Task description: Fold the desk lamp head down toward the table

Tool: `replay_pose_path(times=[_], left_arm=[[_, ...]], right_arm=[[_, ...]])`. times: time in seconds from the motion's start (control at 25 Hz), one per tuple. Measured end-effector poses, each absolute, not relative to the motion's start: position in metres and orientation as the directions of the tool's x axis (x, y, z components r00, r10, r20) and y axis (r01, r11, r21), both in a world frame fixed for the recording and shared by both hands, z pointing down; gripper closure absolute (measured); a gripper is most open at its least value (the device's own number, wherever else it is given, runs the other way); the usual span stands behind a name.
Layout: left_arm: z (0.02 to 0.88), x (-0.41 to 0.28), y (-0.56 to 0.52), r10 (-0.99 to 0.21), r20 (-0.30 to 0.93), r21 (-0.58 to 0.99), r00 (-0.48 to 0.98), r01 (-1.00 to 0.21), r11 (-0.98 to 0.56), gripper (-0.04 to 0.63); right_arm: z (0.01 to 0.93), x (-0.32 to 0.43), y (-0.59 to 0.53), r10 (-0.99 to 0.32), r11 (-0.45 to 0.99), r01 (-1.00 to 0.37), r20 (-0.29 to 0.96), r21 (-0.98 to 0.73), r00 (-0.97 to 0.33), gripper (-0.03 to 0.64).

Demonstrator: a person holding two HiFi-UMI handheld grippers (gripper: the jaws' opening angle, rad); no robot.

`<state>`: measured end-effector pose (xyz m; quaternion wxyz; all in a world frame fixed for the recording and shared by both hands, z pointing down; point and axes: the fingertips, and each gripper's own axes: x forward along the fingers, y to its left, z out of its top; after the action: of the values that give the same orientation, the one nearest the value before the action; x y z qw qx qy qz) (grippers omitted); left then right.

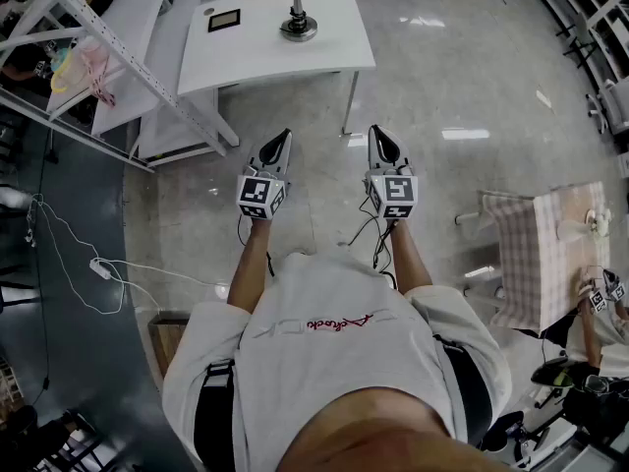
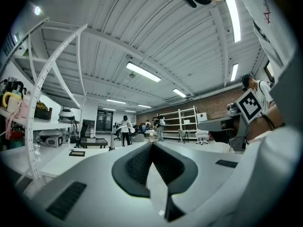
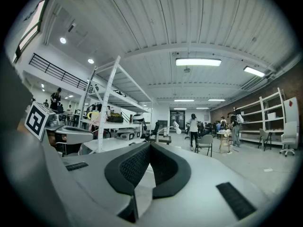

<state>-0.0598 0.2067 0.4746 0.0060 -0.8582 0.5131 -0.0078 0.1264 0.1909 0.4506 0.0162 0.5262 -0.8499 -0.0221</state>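
Note:
The desk lamp (image 1: 298, 20) stands on a white table (image 1: 324, 52) at the top of the head view, its round dark base near the table's middle. Both grippers are held level side by side over the floor, well short of the table. My left gripper (image 1: 279, 144) is shut with nothing between its jaws. My right gripper (image 1: 381, 140) is shut and empty too. In the left gripper view the lamp (image 2: 112, 144) shows small and far, left of the closed gripper (image 2: 151, 144). In the right gripper view the lamp's white head (image 3: 176, 125) rises beyond the closed gripper (image 3: 150, 144).
A small dark frame (image 1: 223, 20) lies on the table's left part. A white metal rack (image 1: 128, 62) stands at the left, a cable with a plug strip (image 1: 98, 268) lies on the floor, and a checked-cloth table (image 1: 550, 254) is at the right. People and a chair (image 3: 204, 143) are far off.

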Motion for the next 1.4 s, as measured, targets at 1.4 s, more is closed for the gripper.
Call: replay_pose_path(times=[1.4], left_arm=[[0.488,0.015,0.205,-0.894,0.022,-0.025,0.448,-0.894,-0.448,0.569]], right_arm=[[0.46,0.18,0.183,-0.859,0.511,-0.857,-0.003,0.071,-0.512,0.604]])
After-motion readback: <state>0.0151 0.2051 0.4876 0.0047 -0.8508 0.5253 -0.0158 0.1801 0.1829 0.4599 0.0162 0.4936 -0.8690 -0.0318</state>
